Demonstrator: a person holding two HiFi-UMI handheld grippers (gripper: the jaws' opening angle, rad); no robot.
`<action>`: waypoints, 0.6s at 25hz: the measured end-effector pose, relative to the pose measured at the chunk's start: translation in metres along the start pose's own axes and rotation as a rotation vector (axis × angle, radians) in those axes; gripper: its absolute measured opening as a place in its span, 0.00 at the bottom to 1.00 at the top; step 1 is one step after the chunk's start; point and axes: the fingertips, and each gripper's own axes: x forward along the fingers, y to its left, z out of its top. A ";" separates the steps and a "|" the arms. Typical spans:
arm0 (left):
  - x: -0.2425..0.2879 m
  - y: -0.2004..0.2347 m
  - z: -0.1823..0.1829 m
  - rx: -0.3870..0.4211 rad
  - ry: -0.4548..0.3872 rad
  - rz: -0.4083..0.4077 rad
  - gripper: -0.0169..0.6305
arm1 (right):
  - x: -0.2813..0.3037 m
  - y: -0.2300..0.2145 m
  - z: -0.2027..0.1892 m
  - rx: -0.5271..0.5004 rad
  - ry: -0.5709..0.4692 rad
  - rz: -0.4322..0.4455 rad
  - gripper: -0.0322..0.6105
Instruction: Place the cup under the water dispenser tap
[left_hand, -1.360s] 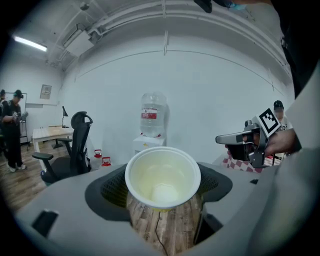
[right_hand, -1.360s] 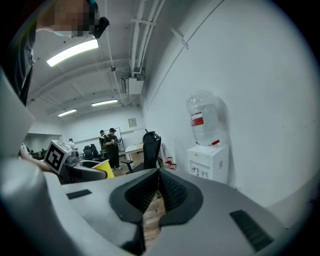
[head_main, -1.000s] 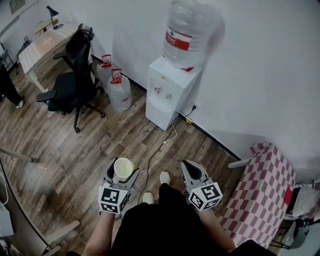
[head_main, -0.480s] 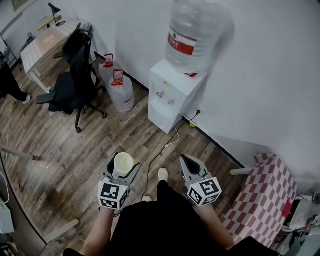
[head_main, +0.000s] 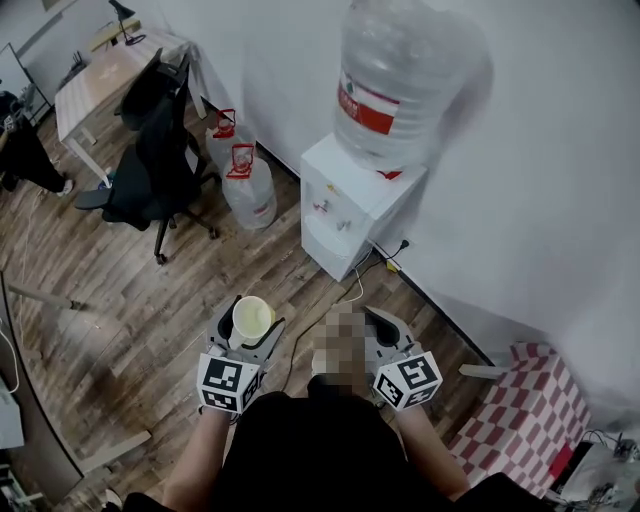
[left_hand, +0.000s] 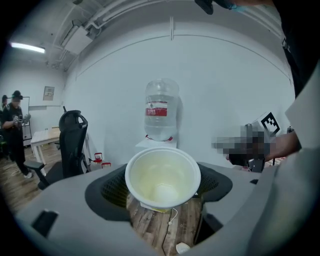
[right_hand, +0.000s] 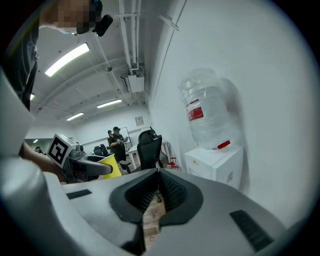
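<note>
A pale yellow paper cup stands upright between the jaws of my left gripper, which is shut on it. In the left gripper view the cup is empty and faces the white water dispenser some way ahead. The dispenser stands against the wall with a large clear bottle on top and its taps on the front. My right gripper is beside the left one, its jaws together and empty; a blurred patch partly hides it in the head view.
A black office chair and two spare water bottles stand left of the dispenser. A wooden desk is at far left. A cable runs over the wooden floor. A red-checked seat is at right. A person stands at far left.
The view and both grippers have moved closer to the dispenser. The cup stays held in the left gripper; the right gripper stays shut.
</note>
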 end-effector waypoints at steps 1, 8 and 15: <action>0.007 -0.001 0.001 -0.001 0.005 0.005 0.63 | 0.004 -0.007 0.001 0.000 0.002 0.008 0.09; 0.045 -0.012 0.012 -0.012 0.026 0.022 0.63 | 0.022 -0.045 0.002 -0.011 0.033 0.053 0.09; 0.062 -0.004 0.012 -0.008 0.045 0.040 0.63 | 0.036 -0.060 -0.001 0.004 0.057 0.067 0.09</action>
